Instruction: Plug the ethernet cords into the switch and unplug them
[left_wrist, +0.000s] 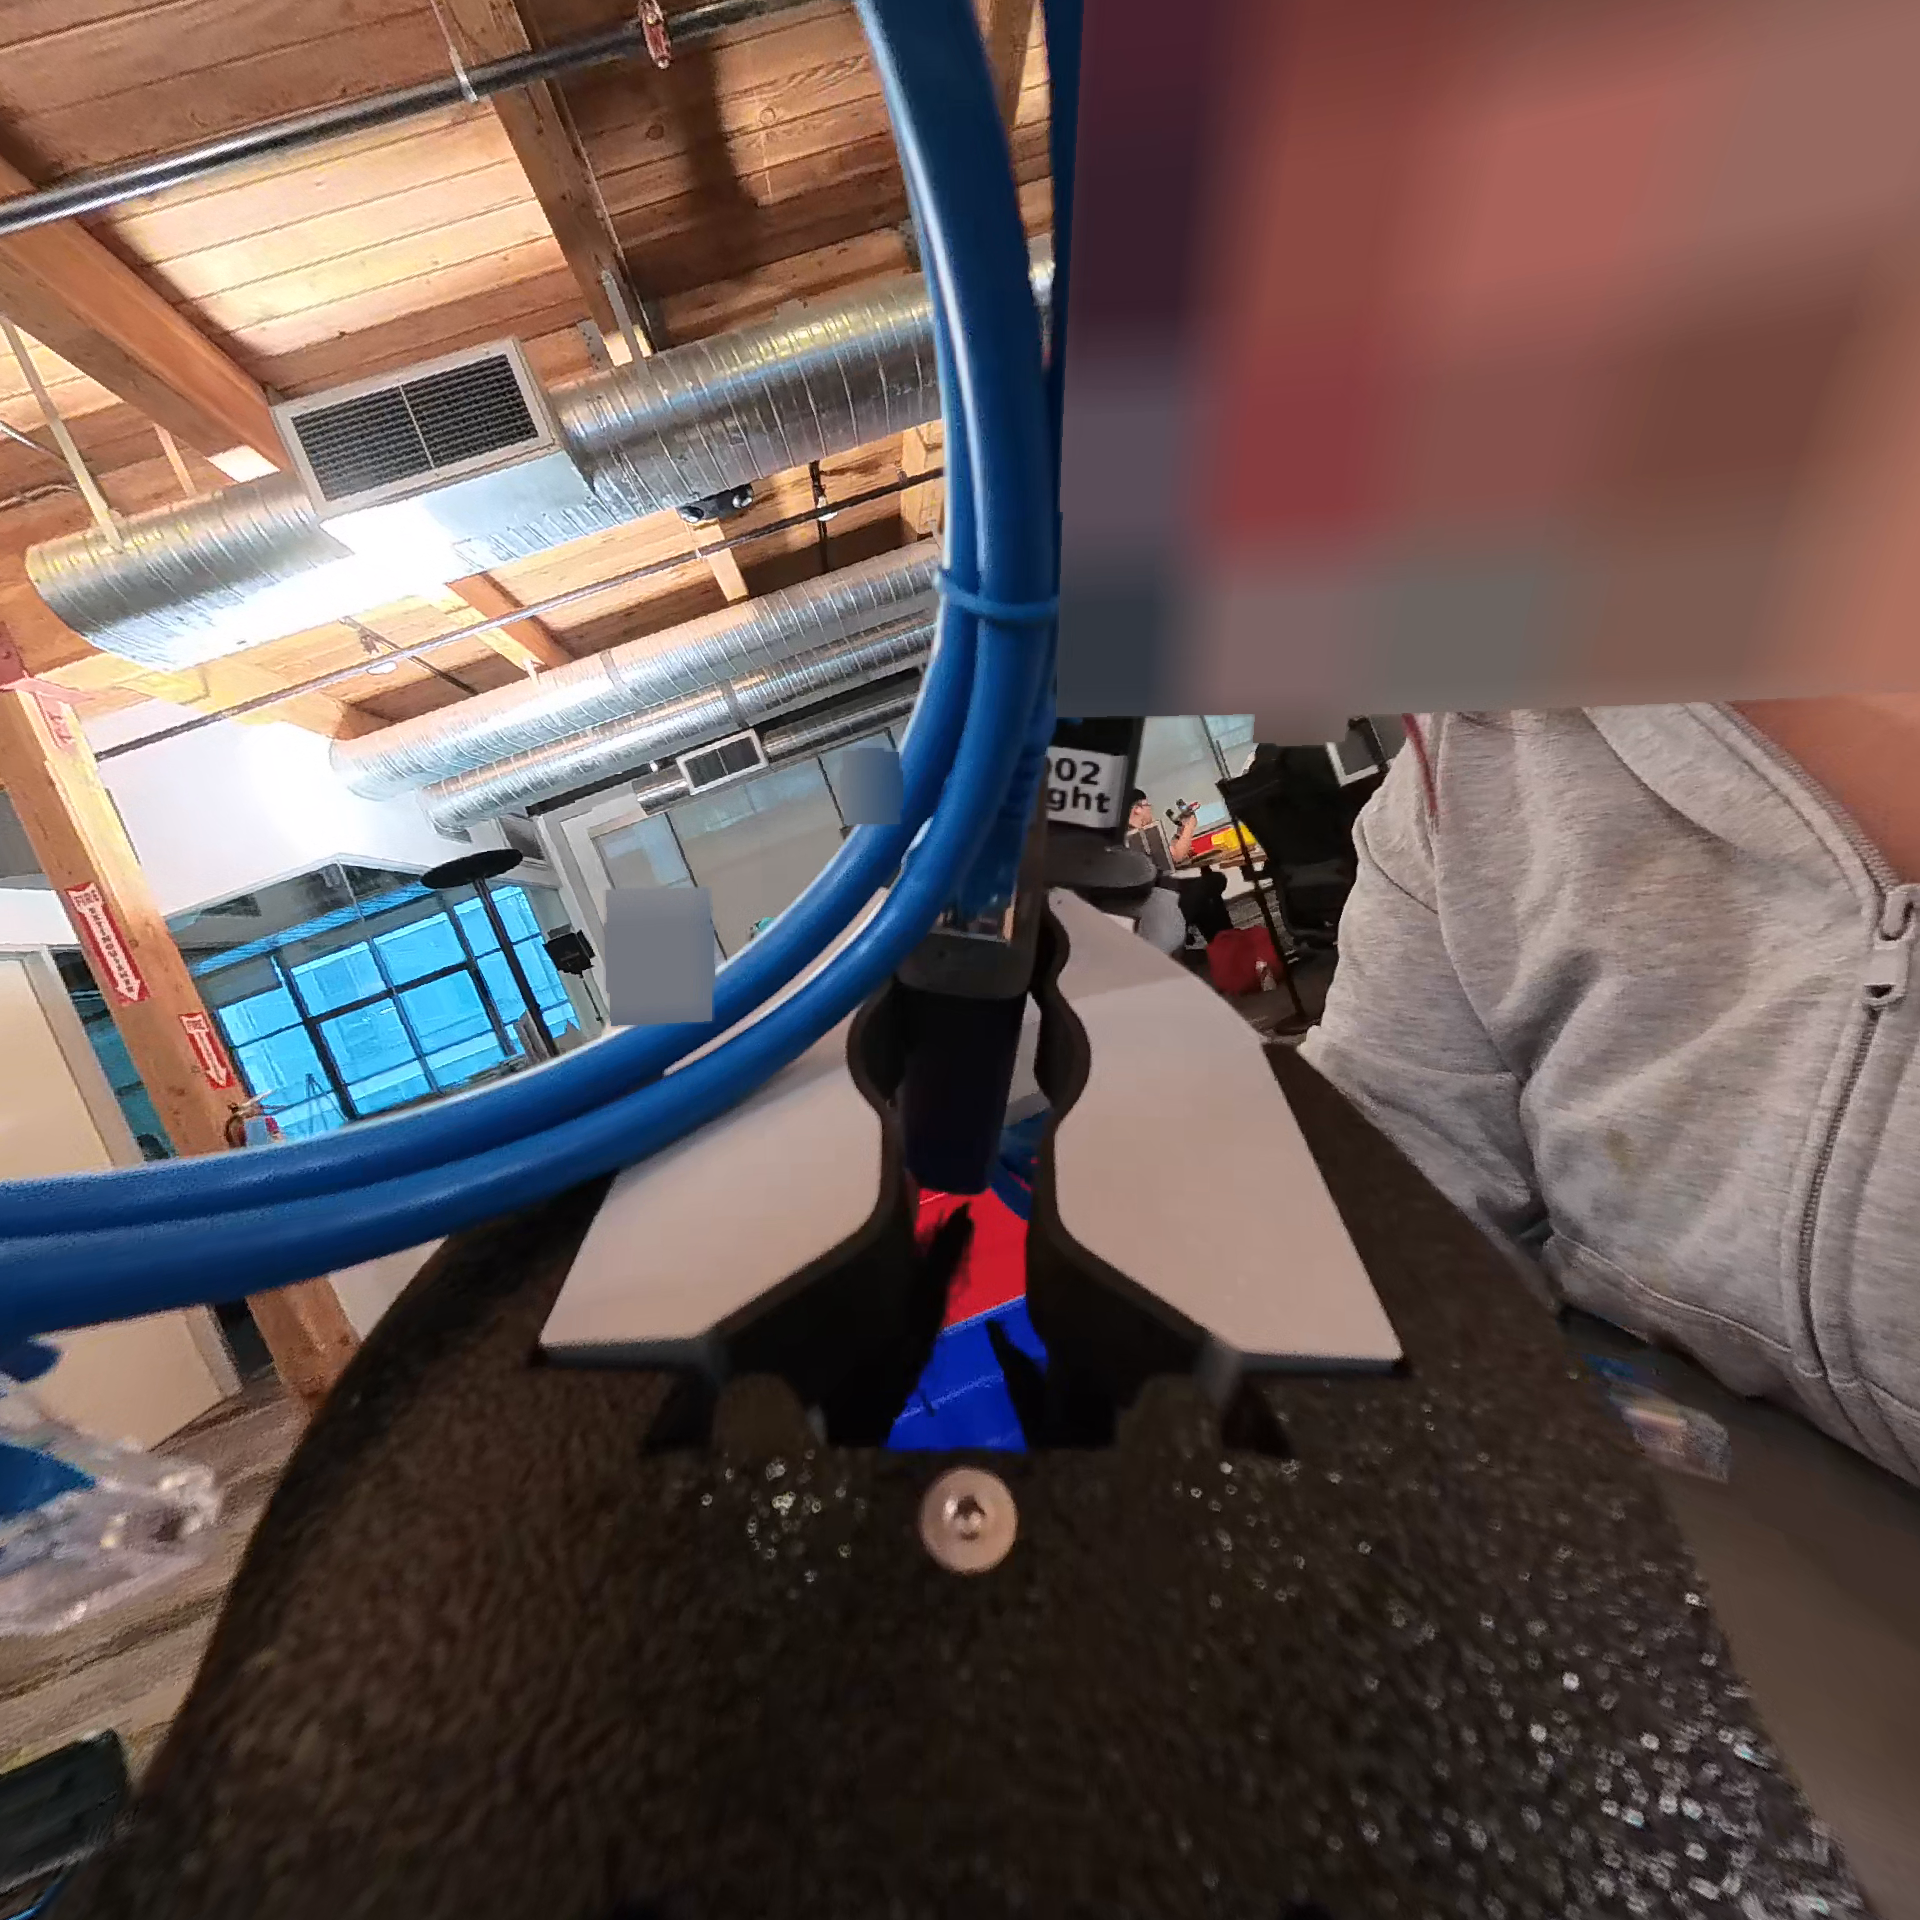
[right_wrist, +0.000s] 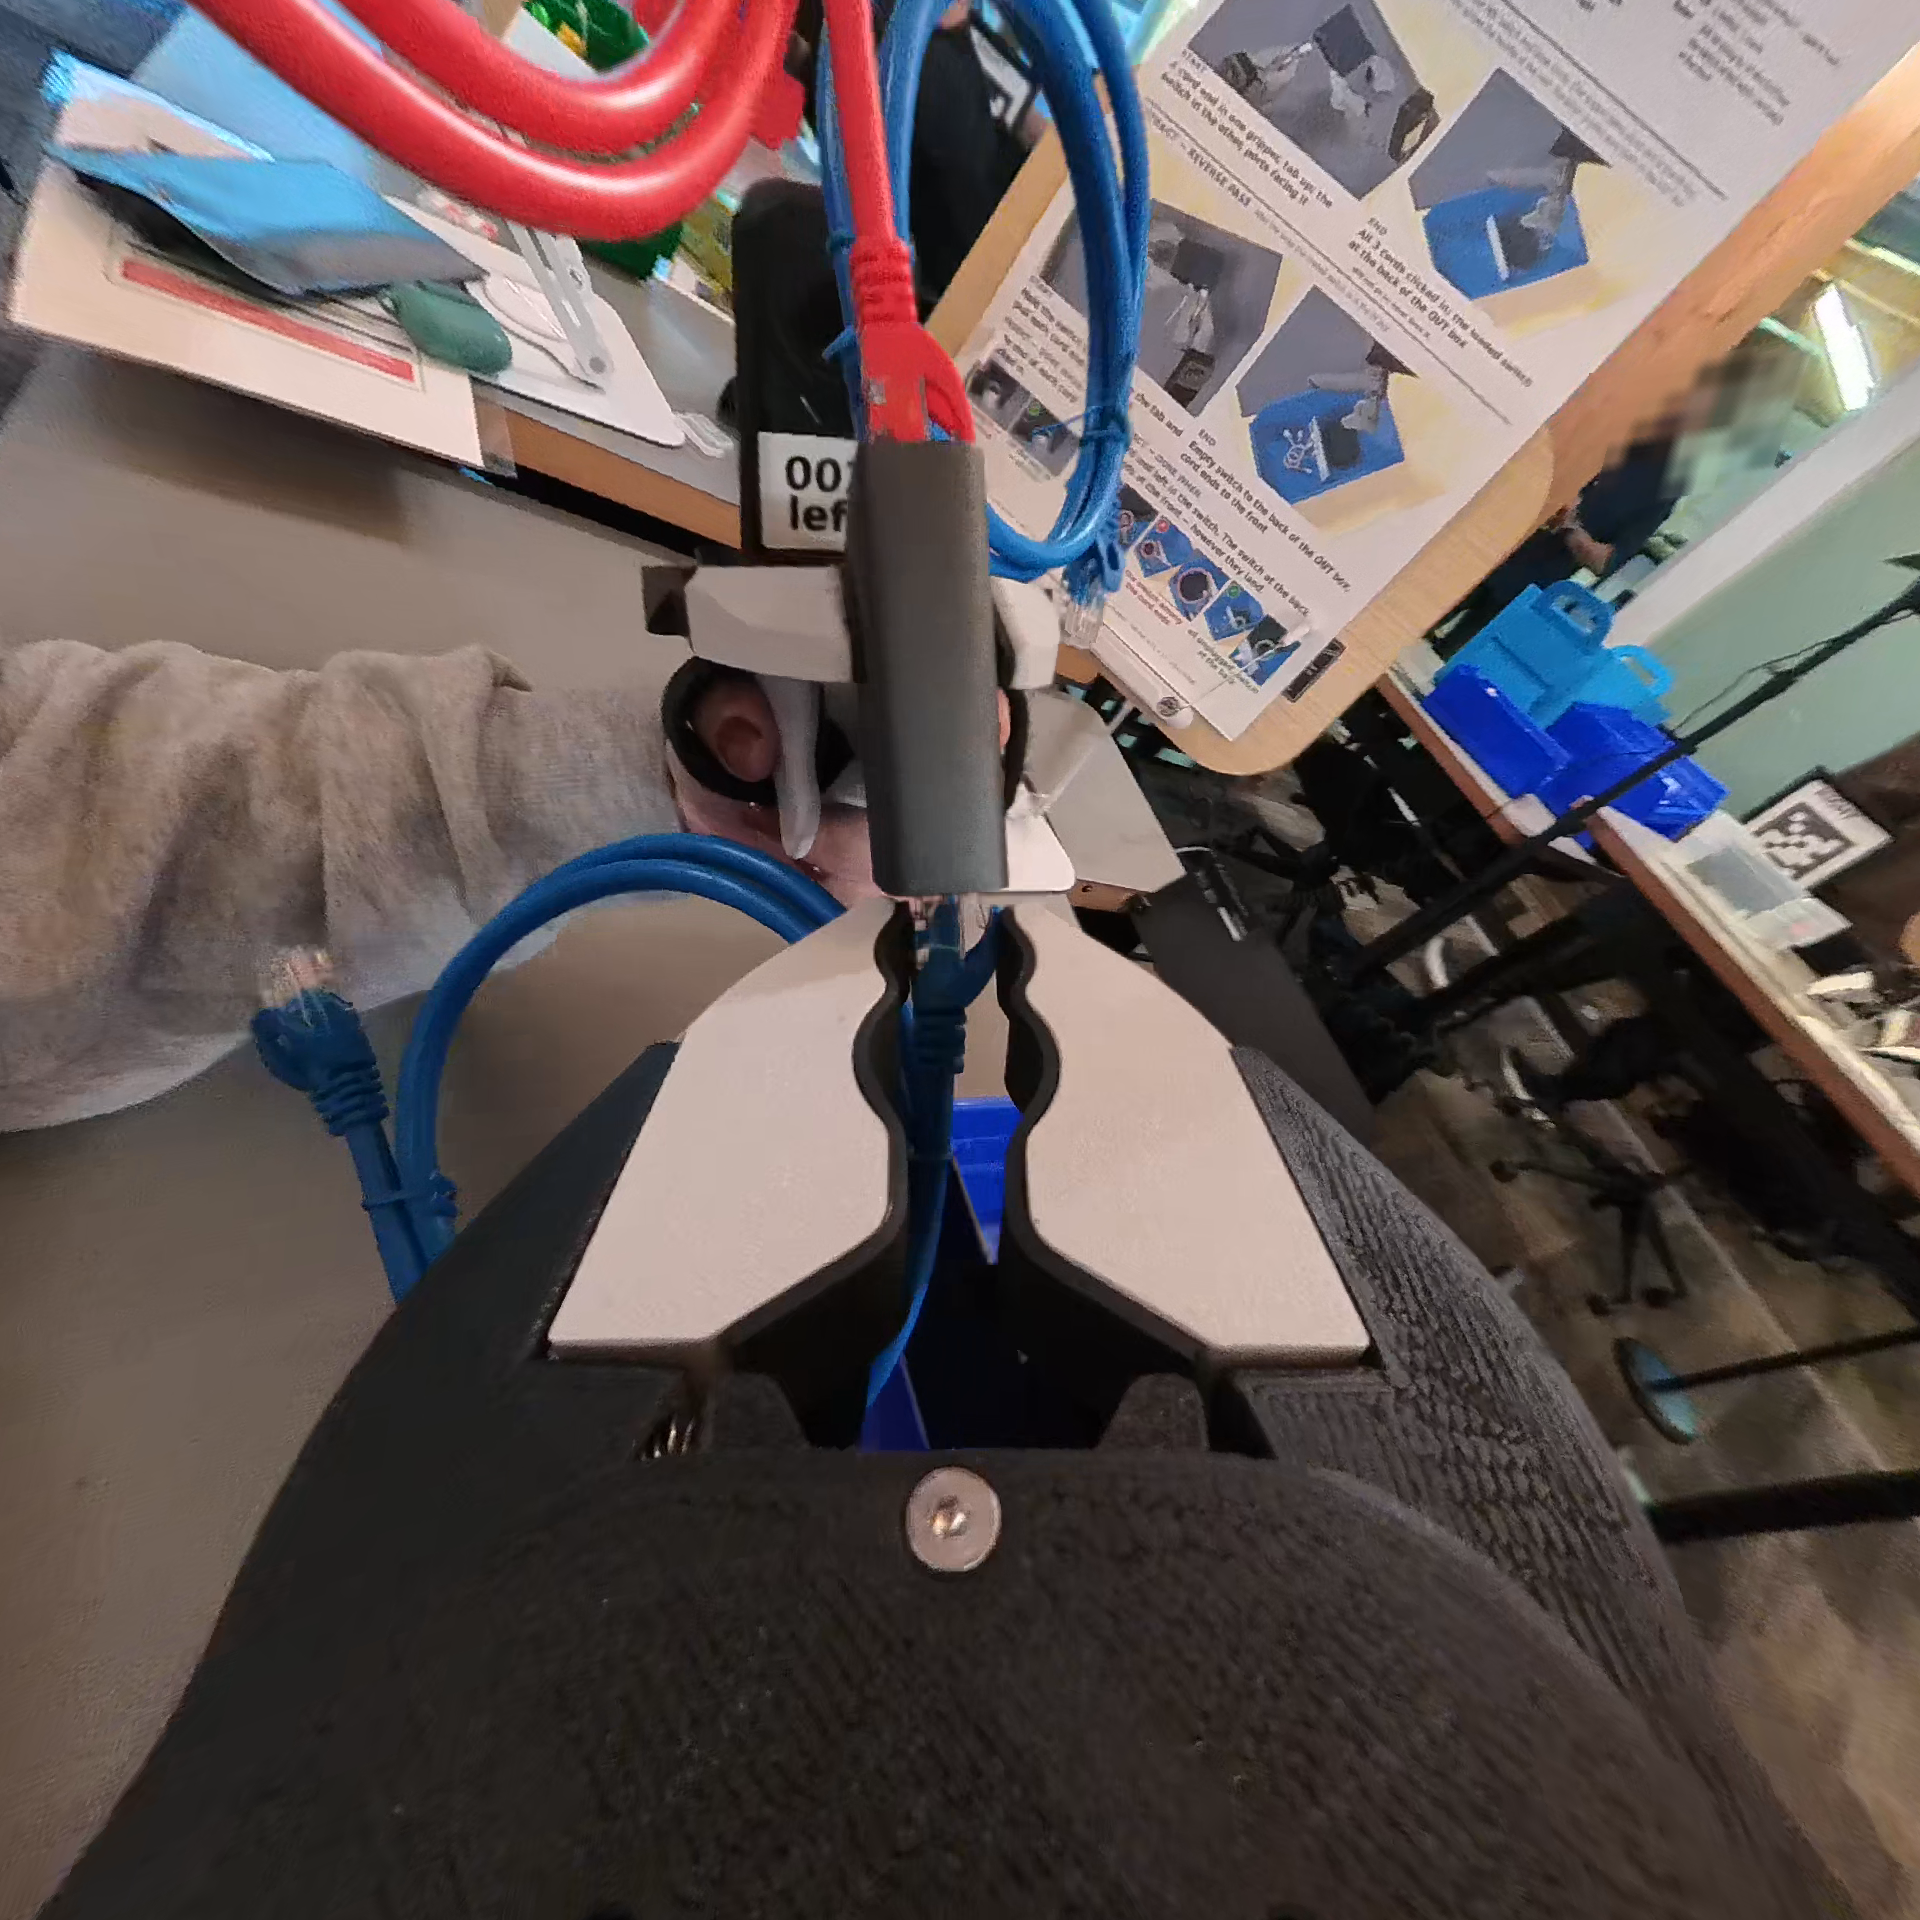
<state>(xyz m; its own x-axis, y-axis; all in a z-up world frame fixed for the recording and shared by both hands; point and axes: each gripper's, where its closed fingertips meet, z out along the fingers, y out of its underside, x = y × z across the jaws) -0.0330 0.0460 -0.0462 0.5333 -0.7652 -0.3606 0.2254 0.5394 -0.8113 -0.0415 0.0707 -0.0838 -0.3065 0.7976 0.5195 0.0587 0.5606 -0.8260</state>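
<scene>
Between the left gripper's closed fingers sits a dark box; a red cable is plugged into its far end. At its near end, the right gripper pinches a blue cable's plug, touching a port; seating unclear.

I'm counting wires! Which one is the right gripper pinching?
The blue cable pinched in the right gripper, its plug meeting the black box. The red cable enters the box's far end instead.
</scene>
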